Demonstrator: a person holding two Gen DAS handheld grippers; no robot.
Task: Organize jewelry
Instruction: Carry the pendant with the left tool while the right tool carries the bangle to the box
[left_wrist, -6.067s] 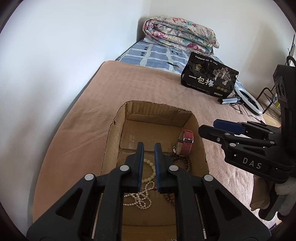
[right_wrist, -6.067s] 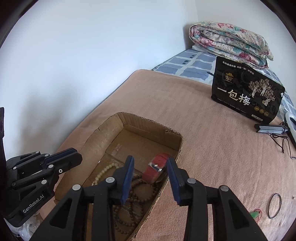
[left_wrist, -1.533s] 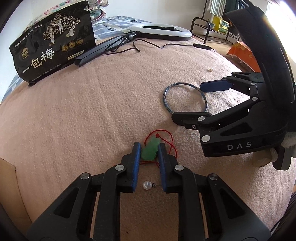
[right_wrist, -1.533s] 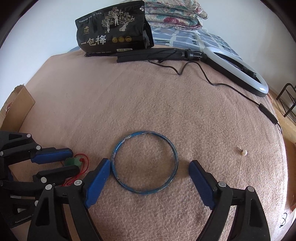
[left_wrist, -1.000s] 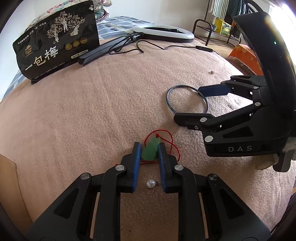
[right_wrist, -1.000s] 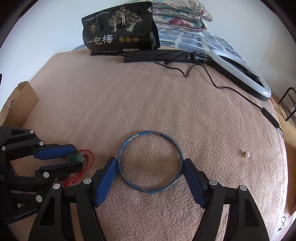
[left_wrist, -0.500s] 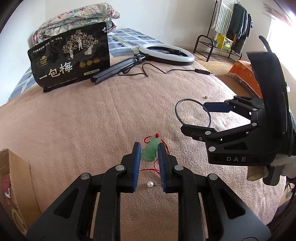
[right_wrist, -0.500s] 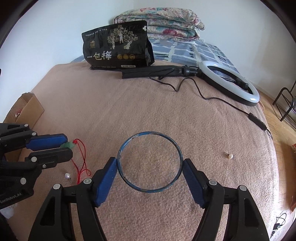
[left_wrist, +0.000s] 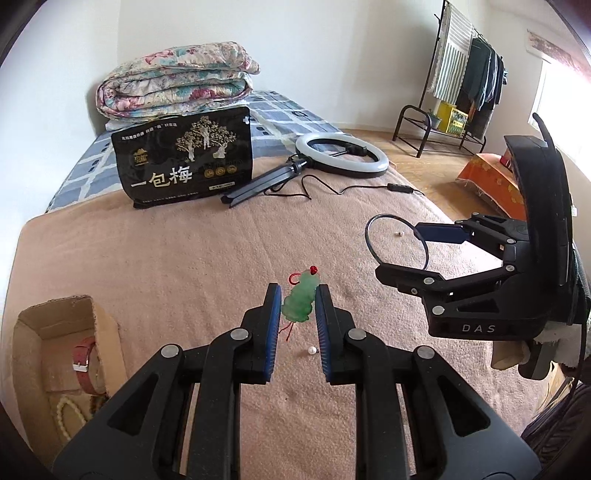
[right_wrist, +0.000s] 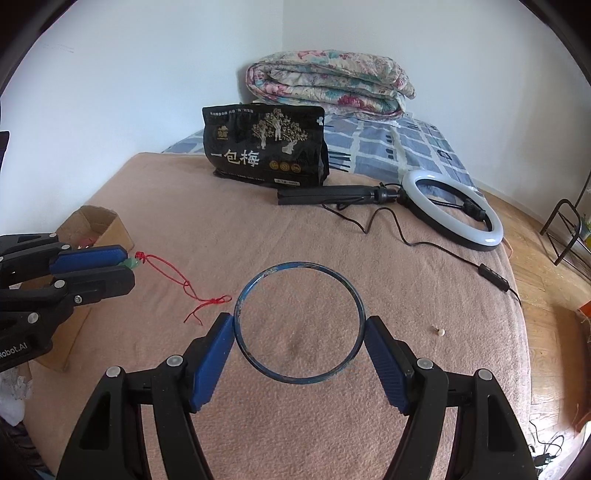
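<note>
Pink fleece blanket (right_wrist: 369, 258) covers the bed across both of my views, with plenty of bare room mid-frame; its far edge falls to wooden floor at the right. My left claw (left_wrist: 298, 306) is clamped on a small green jade-like pendant (left_wrist: 300, 301) at centre frame, its long axis running up the frame between the blue pads, a red bead on top. In the right wrist view its red cord (right_wrist: 184, 284) trails loose from the pendant toward lower centre. My right claw (right_wrist: 299, 328) is clamped across a thin blue metal bangle (right_wrist: 299, 321), the ring facing the camera, both pads touching its outer rim. A brown cardboard box (left_wrist: 55, 347) sits at lower left of the left view, cut off by the frame edge, with a red watch strap (left_wrist: 85, 363) and pale beads (left_wrist: 66, 417) inside. One small white pearl (left_wrist: 313, 349) lies between the left fingers; another tiny earring-like piece (right_wrist: 439, 330) at lower right is too small to make out. A black printed bag (right_wrist: 266, 147), white ring light (right_wrist: 452, 206) and folded floral quilt (right_wrist: 328, 81) crowd the upper frame.
</note>
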